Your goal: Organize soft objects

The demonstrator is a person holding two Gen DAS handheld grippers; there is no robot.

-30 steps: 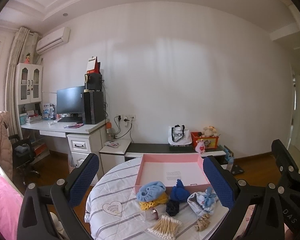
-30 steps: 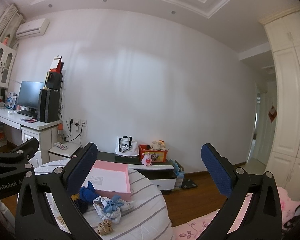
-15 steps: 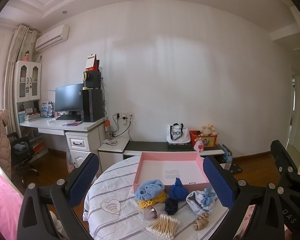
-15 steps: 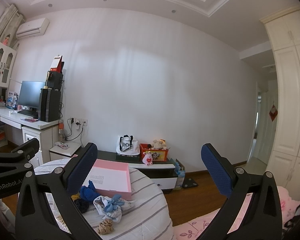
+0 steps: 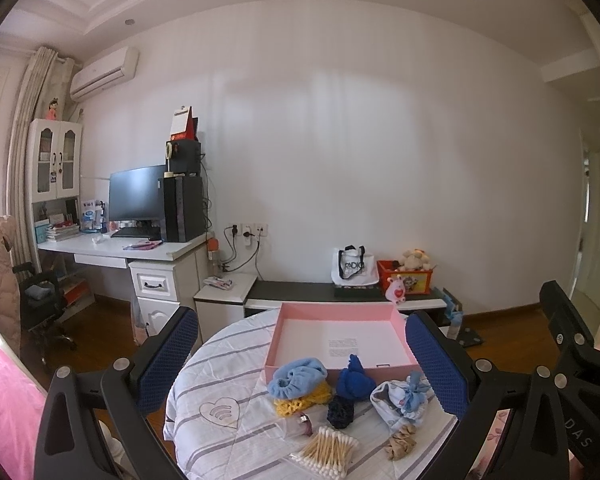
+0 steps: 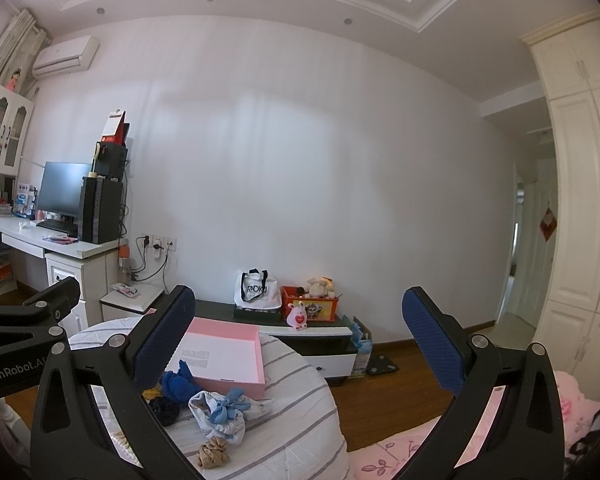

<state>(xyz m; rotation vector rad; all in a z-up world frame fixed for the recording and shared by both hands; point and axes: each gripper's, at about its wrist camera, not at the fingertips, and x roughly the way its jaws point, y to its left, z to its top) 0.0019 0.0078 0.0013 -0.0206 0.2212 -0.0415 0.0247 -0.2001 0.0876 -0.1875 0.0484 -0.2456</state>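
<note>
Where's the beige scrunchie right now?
In the left wrist view the beige scrunchie lies on the striped tablecloth near its front right edge, just in front of the white and blue floral cloth bundle, right of the cotton swabs.

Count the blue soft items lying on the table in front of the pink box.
3: light blue towel wrap at left, dark blue piece in the middle, navy scrunchie just below it. More may be hidden.

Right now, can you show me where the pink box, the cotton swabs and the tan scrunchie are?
pink box [image 5: 336, 346]: left wrist view, on its white inside floor.
cotton swabs [image 5: 328, 450]: left wrist view, middle of the bundle.
tan scrunchie [image 6: 213, 452]: right wrist view, on its ruffled fabric.
</note>
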